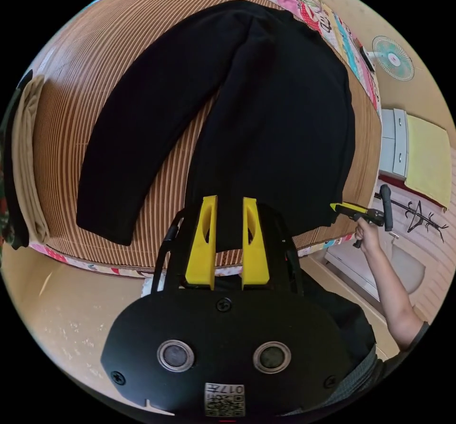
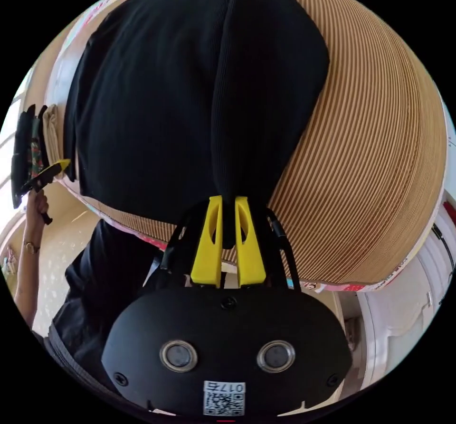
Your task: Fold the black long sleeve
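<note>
The black long sleeve (image 1: 280, 125) lies spread on a striped brown mat (image 1: 95, 63) on a bed. One sleeve (image 1: 142, 125) stretches out to the left across the mat. My left gripper (image 1: 230, 203) stands open at the near hem, with black fabric lying between its yellow jaws. The right gripper (image 1: 343, 207) sits at the hem's right corner. In the right gripper view, the other sleeve (image 2: 247, 87) is folded over the body (image 2: 152, 87). My right gripper (image 2: 228, 202) is shut on that sleeve's end. The left gripper (image 2: 59, 165) shows at the hem's far corner.
Folded beige clothes (image 1: 28, 158) are stacked at the mat's left end. A patterned sheet (image 1: 304, 1) edges the bed. A fan (image 1: 393, 58), a drawer unit (image 1: 394, 144) and a coat rack (image 1: 418, 215) stand to the right. The person's arm (image 1: 392, 291) reaches in over the tan floor (image 1: 61, 310).
</note>
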Motion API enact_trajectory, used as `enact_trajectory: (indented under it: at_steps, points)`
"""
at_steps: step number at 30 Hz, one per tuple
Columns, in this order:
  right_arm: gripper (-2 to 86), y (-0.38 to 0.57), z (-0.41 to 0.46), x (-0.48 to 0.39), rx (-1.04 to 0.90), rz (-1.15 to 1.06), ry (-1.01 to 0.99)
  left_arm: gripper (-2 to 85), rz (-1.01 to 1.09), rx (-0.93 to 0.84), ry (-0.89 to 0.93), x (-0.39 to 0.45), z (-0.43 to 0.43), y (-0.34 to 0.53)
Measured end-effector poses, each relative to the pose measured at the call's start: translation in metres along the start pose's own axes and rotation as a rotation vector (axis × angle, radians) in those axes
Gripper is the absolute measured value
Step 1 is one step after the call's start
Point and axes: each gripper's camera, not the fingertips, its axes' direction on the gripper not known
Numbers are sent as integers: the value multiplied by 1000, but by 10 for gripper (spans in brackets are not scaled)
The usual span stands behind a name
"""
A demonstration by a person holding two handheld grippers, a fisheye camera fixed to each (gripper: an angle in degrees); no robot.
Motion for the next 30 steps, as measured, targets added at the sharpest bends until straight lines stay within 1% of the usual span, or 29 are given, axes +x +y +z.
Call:
enact_trajectory:
  at_steps: [1, 2, 3, 4, 5, 6, 7, 8, 9, 10, 11, 12, 14, 15, 17, 19, 21, 22, 23, 24, 25, 26, 27, 28, 29, 30]
  points:
    - [51, 10, -33, 26, 41, -3, -98, 86, 12, -5, -20, 3, -10, -2]
    - [49, 23, -69, 59, 107, -5, -234, 87, 54, -2, -85, 13, -33, -7]
    - [47, 31, -87, 78, 154, -2, -305, 87, 124, 19, -185, 28, -59, -10]
    - [44, 50, -123, 121, 271, 45, -421, 88, 164, 31, -253, 38, -73, -11]
    - [41, 77, -157, 176, 412, 219, -463, 90, 250, 48, -411, 60, -98, -14]
    - [40, 94, -171, 204, 481, 334, -480, 92, 318, 58, -597, 81, -120, -16]
    - [39, 132, -191, 257, 617, 561, -544, 93, 345, 65, -690, 91, -129, -17]
    - [39, 170, -201, 299, 714, 760, -603, 93, 395, 69, -837, 107, -145, -20]
    - [40, 185, -204, 315, 740, 836, -620, 92, 437, 58, -933, 120, -160, -23]
    - [41, 207, -207, 337, 744, 945, -641, 92, 454, 53, -967, 125, -167, -25]
    - [44, 215, -208, 348, 701, 978, -653, 90, 485, 54, -1028, 133, -181, -29]
    - [45, 215, -208, 351, 671, 967, -657, 88, 508, 63, -1083, 140, -194, -31]
    - [63, 198, -211, 341, 535, 819, -634, 85, 538, 78, -1138, 147, -210, -35]
    - [68, 192, -212, 334, 499, 772, -613, 83, 561, 70, -1140, 149, -219, -38]
    - [84, 169, -209, 306, 364, 629, -519, 84, 581, 23, -1089, 145, -228, -44]
    - [97, 155, -201, 289, 273, 555, -488, 89, 609, -18, -942, 138, -237, -50]
    - [113, 144, -197, 279, 222, 486, -484, 107, 566, -26, -598, 115, -258, -59]
    - [127, 139, -198, 276, 204, 442, -461, 110, 539, -23, -496, 105, -263, -62]
    - [137, 136, -203, 277, 192, 414, -417, 118, 449, -20, -294, 79, -272, -69]
    - [139, 135, -205, 279, 188, 399, -398, 125, 308, -19, -105, 46, -277, -74]
    - [141, 133, -211, 281, 180, 359, -374, 129, 234, -16, -24, 29, -279, -75]
    - [142, 131, -216, 282, 169, 307, -373, 131, 94, -4, 120, -4, -279, -74]
    - [140, 130, -217, 281, 153, 278, -374, 131, -11, 21, 200, -29, -279, -68]
    - [136, 128, -217, 280, 99, 232, -351, 130, -55, 40, 211, -39, -279, -64]
    - [118, 131, -219, 277, 67, 198, -285, 127, -126, 64, 201, -53, -280, -56]
    - [108, 135, -224, 277, 71, 191, -237, 124, -171, 68, 195, -60, -278, -50]
